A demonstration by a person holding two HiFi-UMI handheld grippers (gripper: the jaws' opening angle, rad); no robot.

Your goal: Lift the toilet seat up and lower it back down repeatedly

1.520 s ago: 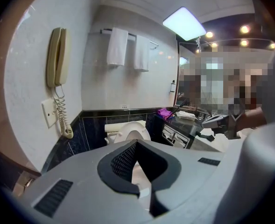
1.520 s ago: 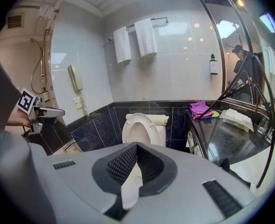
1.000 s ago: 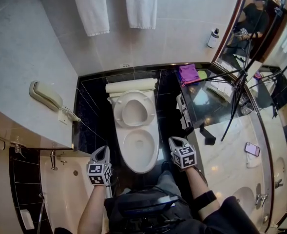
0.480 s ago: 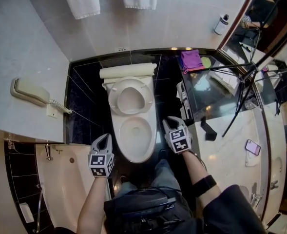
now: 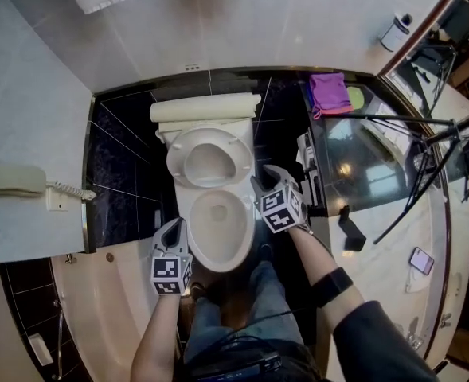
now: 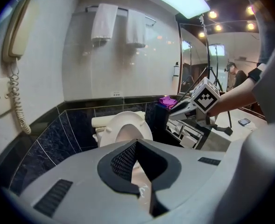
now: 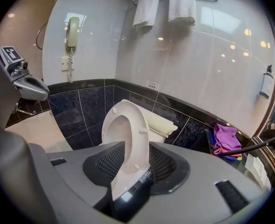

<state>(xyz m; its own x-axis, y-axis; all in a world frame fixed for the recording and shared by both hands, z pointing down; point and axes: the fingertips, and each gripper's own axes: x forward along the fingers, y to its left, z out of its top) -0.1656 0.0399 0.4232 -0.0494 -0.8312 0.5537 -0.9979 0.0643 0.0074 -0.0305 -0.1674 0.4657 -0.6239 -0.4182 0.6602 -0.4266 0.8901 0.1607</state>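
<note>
**Markings:** we read only square b/w marker patterns on the cubes of the left gripper [image 5: 173,225] and right gripper [image 5: 264,180]. Print on the bottle [image 5: 395,30] is too small to read.

**Count:** 1 bowl [image 5: 222,263], 1 cistern [image 5: 206,107], 2 towels [image 7: 145,8] on one rail, 1 wall phone [image 5: 11,179], 1 bottle, 1 purple cloth [image 5: 328,92], 1 mobile [image 5: 420,259] on the counter [image 5: 385,285], 1 tripod [image 5: 425,122].

**Task item:** the toilet seat [image 5: 177,159] stands raised at 12 o'clock of the bowl, leaning back toward the cistern.

**Grippers:** the right gripper sits at approx. 2 o'clock of the bowl. Its jaws are spread and have just been opening. The seat's rim stands in the gap w/o the pads pressing on it. The left gripper sits at 8 o'clock, just beside the bowl rim, jaw tips pressed together w/ nothing between.

**Clearance:** the toilet sits in a black-tiled recess. The bathtub [image 5: 107,317] edge flanks it at 9 o'clock, the glass shelf [image 5: 361,165] and counter at 3 o'clock. Each gripper works in a narrow strip btwn bowl and flank.
</note>
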